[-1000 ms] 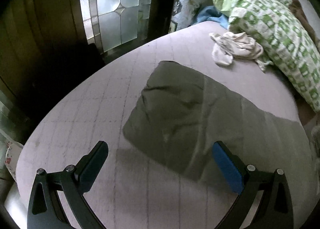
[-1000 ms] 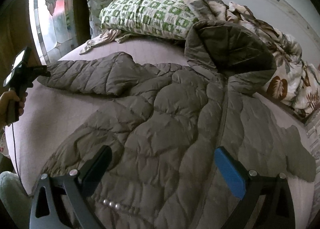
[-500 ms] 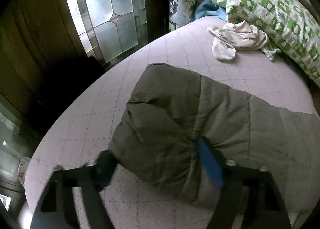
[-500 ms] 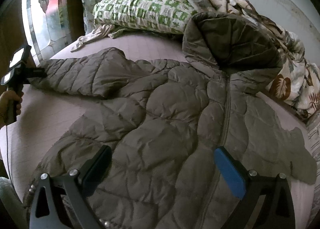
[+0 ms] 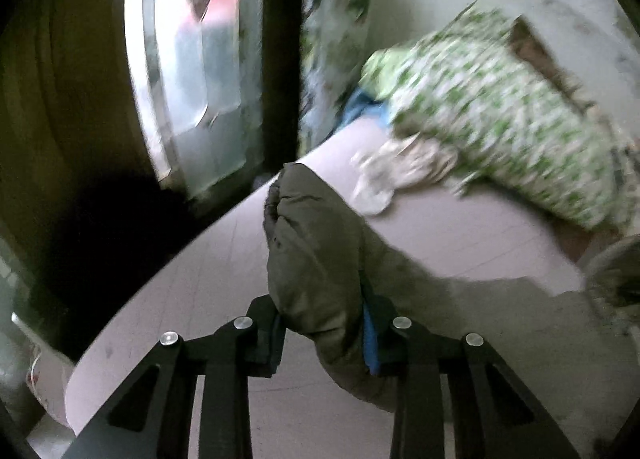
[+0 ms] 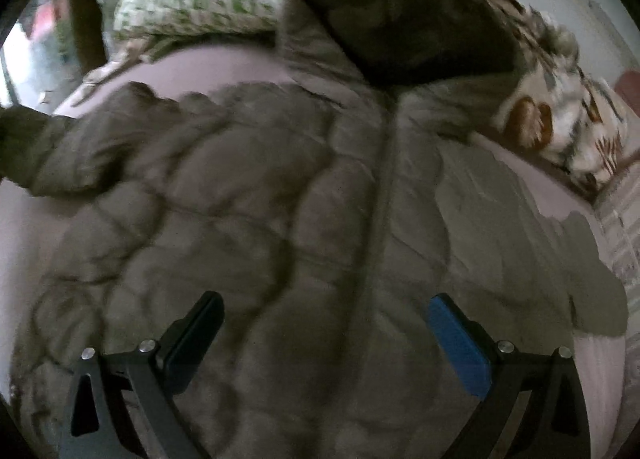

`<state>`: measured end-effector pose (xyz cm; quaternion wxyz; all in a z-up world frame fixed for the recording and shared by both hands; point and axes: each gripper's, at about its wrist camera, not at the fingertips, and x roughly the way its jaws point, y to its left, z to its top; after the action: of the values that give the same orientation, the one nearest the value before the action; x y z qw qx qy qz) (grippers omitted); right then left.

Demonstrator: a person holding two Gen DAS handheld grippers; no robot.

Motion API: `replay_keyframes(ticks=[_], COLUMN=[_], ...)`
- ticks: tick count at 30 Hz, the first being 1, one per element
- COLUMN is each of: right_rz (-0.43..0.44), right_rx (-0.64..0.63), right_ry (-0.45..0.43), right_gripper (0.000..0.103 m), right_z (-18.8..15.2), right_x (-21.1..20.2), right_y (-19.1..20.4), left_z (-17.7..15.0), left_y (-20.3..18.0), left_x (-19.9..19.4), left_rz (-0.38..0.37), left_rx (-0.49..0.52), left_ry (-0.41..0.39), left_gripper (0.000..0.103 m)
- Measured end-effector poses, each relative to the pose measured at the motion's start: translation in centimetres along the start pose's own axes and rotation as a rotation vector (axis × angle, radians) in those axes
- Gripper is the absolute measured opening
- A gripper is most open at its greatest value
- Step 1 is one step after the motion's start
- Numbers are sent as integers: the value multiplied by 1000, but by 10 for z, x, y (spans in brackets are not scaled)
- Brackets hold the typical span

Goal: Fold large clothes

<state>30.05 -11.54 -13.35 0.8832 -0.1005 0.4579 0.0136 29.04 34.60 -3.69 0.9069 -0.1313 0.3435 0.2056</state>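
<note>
An olive quilted hooded jacket (image 6: 248,219) lies spread face up on the pink bed sheet (image 5: 460,235), its hood (image 6: 420,27) toward the pillows. My left gripper (image 5: 322,315) has the cuff end of one sleeve (image 5: 312,251) between its pads. Its jaws are closing and pinch the fabric, and the sleeve stands lifted off the sheet. That raised sleeve (image 6: 60,155) shows at the left edge of the right wrist view. My right gripper (image 6: 325,301) hangs open just above the jacket's lower front, nothing between its fingers.
A green-and-white patterned pillow (image 5: 500,131) and a crumpled white cloth (image 5: 404,167) lie at the head of the bed. A leaf-print blanket (image 6: 560,111) is heaped at the far right. A leaded-glass window (image 5: 192,79) stands past the bed's left edge (image 5: 160,291).
My left gripper came down over the sleeve cuff, closed on it and raised it off the sheet. My right gripper moved lower and closer over the jacket front, still open.
</note>
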Motion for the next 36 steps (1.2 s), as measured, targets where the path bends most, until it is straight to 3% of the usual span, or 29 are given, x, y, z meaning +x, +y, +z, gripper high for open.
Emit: replay_keyframes(ticks=[3,8,14,20,31,33,35,36], right_rz=[9,0,-26,-27,-62,-67,-72,-73], right_rx=[39,63,145,219,323,337,343,344], right_ry=[12,5,-16,-36,-39,-37,-33,-31], right_gripper=[103,103,103,103,103,103,103,103], right_z=[-5,-10,-20,-37,-57,-61,-62,-64], right_x=[3,-1,-11,-23,-29,-31,-31,-31], right_y=[-17,-37,-78,-118,-176,-182,-187,-188], left_z=[11,13,-26,-82,-151,-159,-165,-166], left_y=[-28,-102,-219,-314,-424,-433,-437,-434], left_x=[-29,-70,-101,-102,-104,-100,-97,-100], left_rz=[-48,-208,-373,-468,-639,-662,-689,-694], left_rx=[69,185,389,536,587,577,564,562], left_ry=[-62,-103,-96,-31,119,169,210,200], left_gripper=[32,26,21,18,19,32,81,84])
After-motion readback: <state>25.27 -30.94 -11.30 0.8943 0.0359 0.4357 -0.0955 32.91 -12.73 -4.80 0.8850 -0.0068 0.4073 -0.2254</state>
